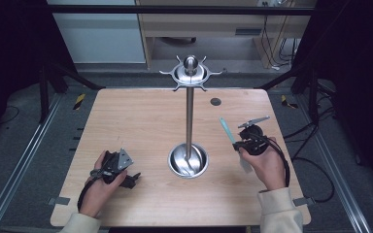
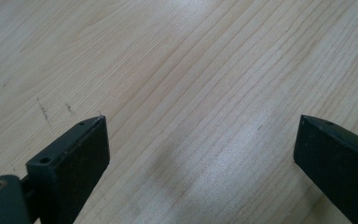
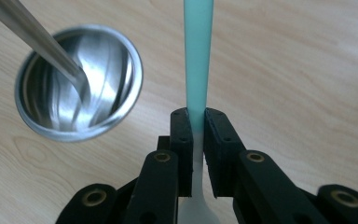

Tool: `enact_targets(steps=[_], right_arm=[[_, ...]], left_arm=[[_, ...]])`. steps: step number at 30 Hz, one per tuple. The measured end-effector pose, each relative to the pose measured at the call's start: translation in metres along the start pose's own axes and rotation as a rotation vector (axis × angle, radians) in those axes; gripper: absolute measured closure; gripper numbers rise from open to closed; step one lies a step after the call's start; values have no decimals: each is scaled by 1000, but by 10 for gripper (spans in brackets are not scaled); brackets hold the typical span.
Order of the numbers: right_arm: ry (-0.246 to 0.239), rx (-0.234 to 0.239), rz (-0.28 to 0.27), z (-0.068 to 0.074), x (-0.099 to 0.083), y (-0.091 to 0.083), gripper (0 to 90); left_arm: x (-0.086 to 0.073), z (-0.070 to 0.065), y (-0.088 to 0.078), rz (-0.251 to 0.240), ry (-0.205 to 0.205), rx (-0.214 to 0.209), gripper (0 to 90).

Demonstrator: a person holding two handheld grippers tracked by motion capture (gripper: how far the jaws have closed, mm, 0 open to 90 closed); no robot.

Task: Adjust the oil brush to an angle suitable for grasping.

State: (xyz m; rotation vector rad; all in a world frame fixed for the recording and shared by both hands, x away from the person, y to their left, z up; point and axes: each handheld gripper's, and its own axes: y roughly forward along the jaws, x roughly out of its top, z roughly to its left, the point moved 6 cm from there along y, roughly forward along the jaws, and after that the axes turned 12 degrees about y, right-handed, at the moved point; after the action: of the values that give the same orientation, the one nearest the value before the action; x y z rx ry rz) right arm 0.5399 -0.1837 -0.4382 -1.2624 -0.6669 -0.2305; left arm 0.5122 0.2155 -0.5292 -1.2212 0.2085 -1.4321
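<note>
Turquoise plastic utensil (image 3: 198, 56) was clamped between the jaws of the right gripper (image 3: 198, 135), its long axis running straight ahead, above the wooden table (image 1: 141, 121). The metal stand (image 1: 189, 116) rose just to its left, nearer this hand. The left gripper (image 2: 200, 149) rested with jaws spread wide, empty.

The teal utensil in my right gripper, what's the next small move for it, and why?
Probably lift the right gripper up toward the hooks atop the metal stand. Its jaws are already shut on the teal utensil, which rises beside the stand's round base, and the hooks look bare. The left gripper rests open on the table, so it seems idle.
</note>
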Motion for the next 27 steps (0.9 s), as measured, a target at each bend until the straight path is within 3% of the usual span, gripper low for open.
enact_targets(steps=[7, 15, 23, 27], right_arm=[[-36, 47, -144, 13, 15, -21, 824], [-37, 127, -306, 29, 29, -51, 823], [-63, 162, -406, 40, 35, -78, 823], [-71, 177, -428, 43, 36, -87, 824]], left_arm=[[0, 0, 0, 0, 0, -1, 31], [0, 0, 0, 0, 1, -1, 31], [0, -1, 0, -3, 1, 0, 31], [0, -1, 0, -3, 0, 0, 31]])
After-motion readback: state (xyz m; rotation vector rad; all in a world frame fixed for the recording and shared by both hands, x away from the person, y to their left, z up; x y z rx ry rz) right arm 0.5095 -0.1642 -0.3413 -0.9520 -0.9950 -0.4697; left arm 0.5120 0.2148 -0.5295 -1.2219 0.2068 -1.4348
